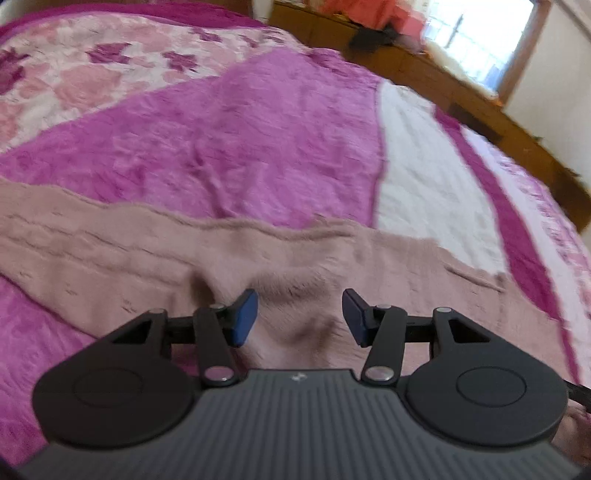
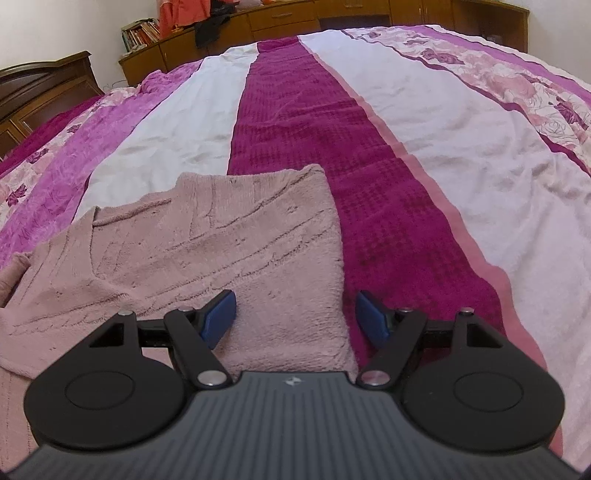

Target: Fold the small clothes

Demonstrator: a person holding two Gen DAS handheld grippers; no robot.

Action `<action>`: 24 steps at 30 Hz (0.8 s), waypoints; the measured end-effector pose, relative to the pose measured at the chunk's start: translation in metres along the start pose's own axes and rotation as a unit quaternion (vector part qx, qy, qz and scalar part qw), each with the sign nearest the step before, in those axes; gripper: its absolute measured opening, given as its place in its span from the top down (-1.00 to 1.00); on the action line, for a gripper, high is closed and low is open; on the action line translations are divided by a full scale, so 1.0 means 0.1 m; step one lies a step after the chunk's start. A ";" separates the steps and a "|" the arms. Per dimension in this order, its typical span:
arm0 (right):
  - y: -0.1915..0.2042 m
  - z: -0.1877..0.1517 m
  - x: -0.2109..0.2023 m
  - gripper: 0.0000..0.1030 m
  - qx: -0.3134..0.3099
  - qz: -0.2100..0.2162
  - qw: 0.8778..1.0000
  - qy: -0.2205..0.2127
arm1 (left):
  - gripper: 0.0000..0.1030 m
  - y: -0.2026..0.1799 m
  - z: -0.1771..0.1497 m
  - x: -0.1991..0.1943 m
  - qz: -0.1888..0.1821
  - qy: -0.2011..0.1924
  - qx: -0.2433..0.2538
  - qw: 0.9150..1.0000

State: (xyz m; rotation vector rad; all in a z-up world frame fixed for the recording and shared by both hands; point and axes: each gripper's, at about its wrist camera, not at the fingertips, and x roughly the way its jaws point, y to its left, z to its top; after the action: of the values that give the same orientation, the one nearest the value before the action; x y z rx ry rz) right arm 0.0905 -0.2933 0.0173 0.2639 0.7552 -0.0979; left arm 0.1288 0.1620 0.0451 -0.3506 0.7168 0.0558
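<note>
A bed (image 2: 424, 155) under a pink, magenta and white striped cover fills both views. A dusty-pink knitted garment (image 2: 221, 236) lies flat across the lower left of the right wrist view and the lower half of the left wrist view. The left tongs (image 1: 299, 317) are released above it; the right tongs (image 2: 295, 317) gape over its right edge, gripping nothing.

The sweater (image 2: 229, 236) is a dusty-pink knit, fuzzy and matt, with ribbed lines across it. The blanket (image 1: 236, 140) under it looks plush, a velvety purple pile with a soft sheen; its magenta stripe (image 2: 303, 122) is a waffled weave. The cabinets (image 2: 280, 18) are glossy brown wood. Both grippers (image 1: 300, 317) (image 2: 295, 319) are matt black plastic with shiny metal pins and smooth blue finger pads (image 2: 219, 317).
</note>
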 end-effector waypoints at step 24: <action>0.01 0.40 0.10 -0.48 -0.027 0.019 0.999 -0.035 | -0.01 -0.80 -0.39 0.05 -0.004 0.015 0.176 0.984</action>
State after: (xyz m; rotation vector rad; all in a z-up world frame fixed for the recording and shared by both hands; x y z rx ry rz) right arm 0.1243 -0.3034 0.0385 0.2222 0.6828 -0.0493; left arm 0.1214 0.0733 0.0389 -0.0149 0.7390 -0.0834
